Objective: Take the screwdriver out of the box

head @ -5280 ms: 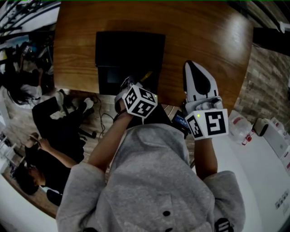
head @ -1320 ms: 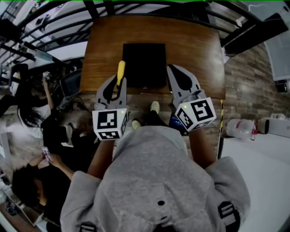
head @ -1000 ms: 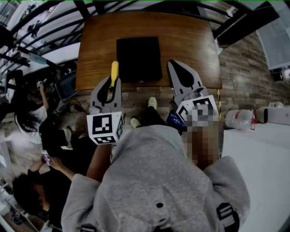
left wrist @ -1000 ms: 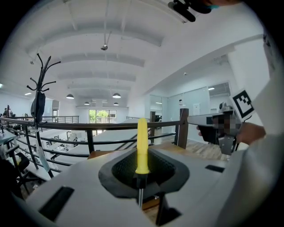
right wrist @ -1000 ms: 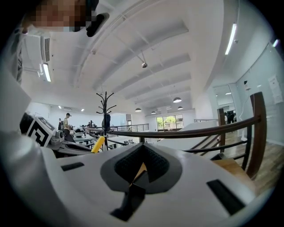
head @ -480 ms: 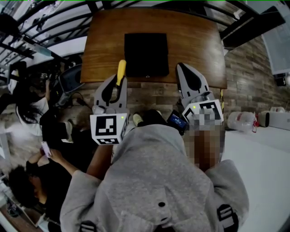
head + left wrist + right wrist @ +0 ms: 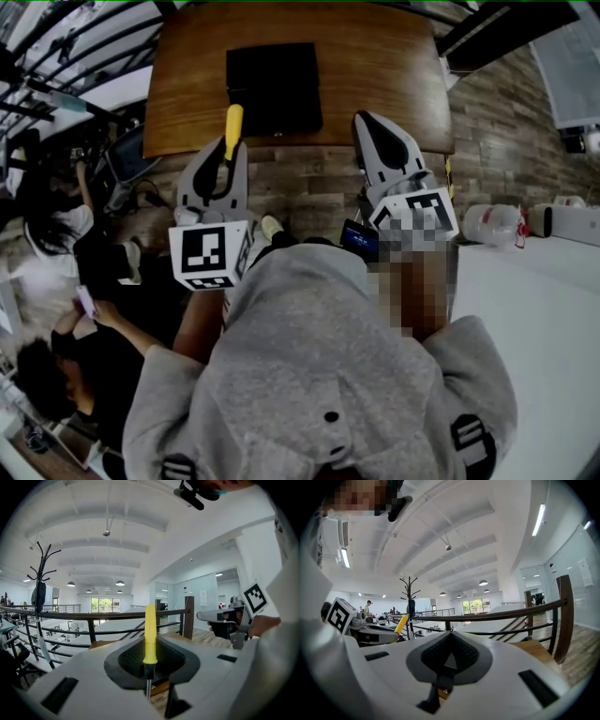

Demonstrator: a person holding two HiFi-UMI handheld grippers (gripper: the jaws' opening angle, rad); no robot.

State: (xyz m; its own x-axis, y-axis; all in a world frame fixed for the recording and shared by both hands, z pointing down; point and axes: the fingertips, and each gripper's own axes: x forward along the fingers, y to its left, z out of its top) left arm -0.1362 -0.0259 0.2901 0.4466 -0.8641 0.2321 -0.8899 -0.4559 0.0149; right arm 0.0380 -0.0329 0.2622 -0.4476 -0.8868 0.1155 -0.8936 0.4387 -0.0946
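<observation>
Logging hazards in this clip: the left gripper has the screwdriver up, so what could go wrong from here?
The left gripper pinches the screwdriver low down, its yellow handle sticking out past the jaws, so it may pivot or slip. The gripper hangs beyond the table, over the floor; a drop would likely land there.
</observation>
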